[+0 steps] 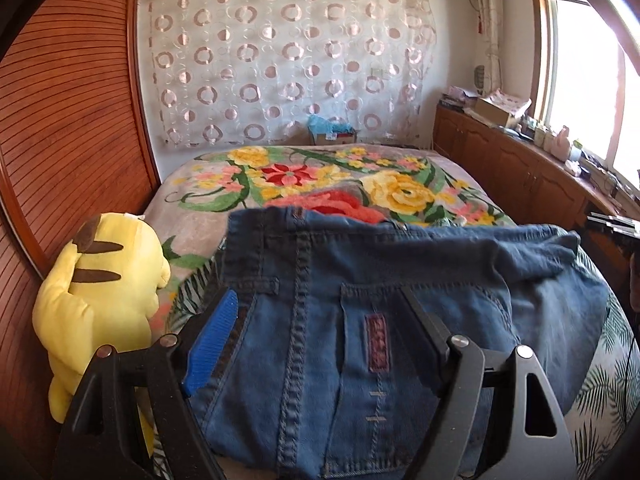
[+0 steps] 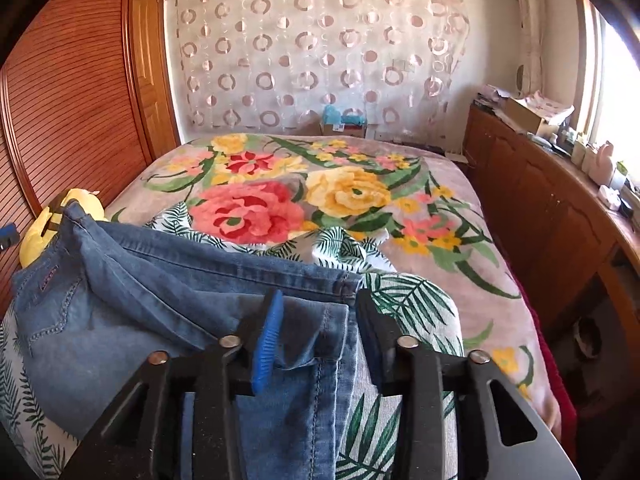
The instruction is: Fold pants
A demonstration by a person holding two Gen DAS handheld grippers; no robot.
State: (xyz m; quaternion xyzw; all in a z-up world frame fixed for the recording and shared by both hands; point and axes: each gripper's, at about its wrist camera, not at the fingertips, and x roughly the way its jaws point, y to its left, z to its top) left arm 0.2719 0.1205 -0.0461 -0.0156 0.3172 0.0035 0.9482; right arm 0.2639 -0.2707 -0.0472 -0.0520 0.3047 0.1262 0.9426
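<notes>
Blue denim pants lie folded on the bed, seat and back pocket up in the left wrist view. My left gripper stands open wide just above the waistband end. Its blue-padded finger sits at the pants' left edge, and the other finger is over the pocket. In the right wrist view the leg end of the pants lies stacked in layers. My right gripper is open, the hem corner lying loose between its fingers with neither pad pressing on it.
A yellow plush toy sits at the bed's left edge against the wooden slatted wall. Leaf-print fabric lies under the pants on a floral blanket. Wooden cabinets with clutter on top run along the right under the window.
</notes>
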